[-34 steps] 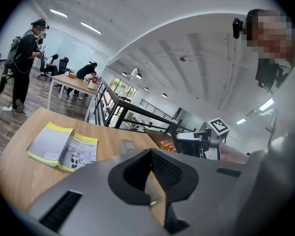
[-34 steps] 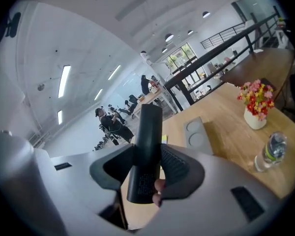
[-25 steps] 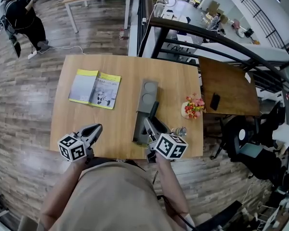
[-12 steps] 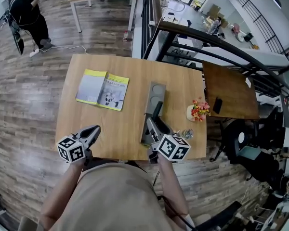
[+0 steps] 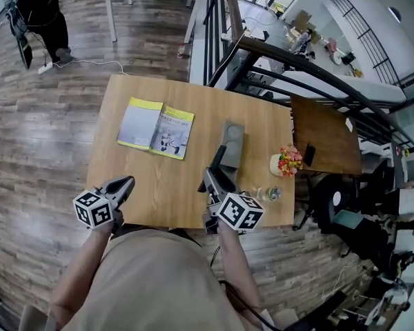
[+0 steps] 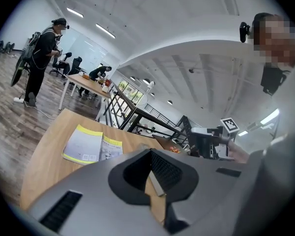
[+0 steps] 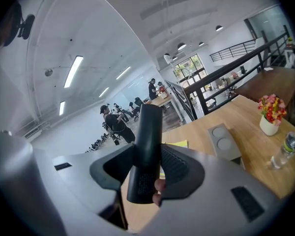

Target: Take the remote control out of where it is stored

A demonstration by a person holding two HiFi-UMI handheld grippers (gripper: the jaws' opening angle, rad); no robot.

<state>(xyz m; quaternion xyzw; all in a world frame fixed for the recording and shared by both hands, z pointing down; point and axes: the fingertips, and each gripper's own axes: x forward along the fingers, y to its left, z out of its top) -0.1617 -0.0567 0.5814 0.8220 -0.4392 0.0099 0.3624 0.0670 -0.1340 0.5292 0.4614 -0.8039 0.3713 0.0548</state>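
clamping remote control [image 7: 148, 127], right tool [image 7: 147, 154], grip plain only in its view, left tool [image 6: 148, 173] parted, empty

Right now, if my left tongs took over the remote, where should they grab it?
Probably the free upper half of the remote, coming from its left: the right tongs clamp only its lower part, leaving a long narrow stretch above.

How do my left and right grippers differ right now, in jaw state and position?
The right gripper is shut on the slim black remote control; the left gripper has its jaws apart with nothing between them. The right gripper is at the near end of the grey two-hollow holder; the left gripper is over the wooden table's near left corner. Both carry marker cubes.
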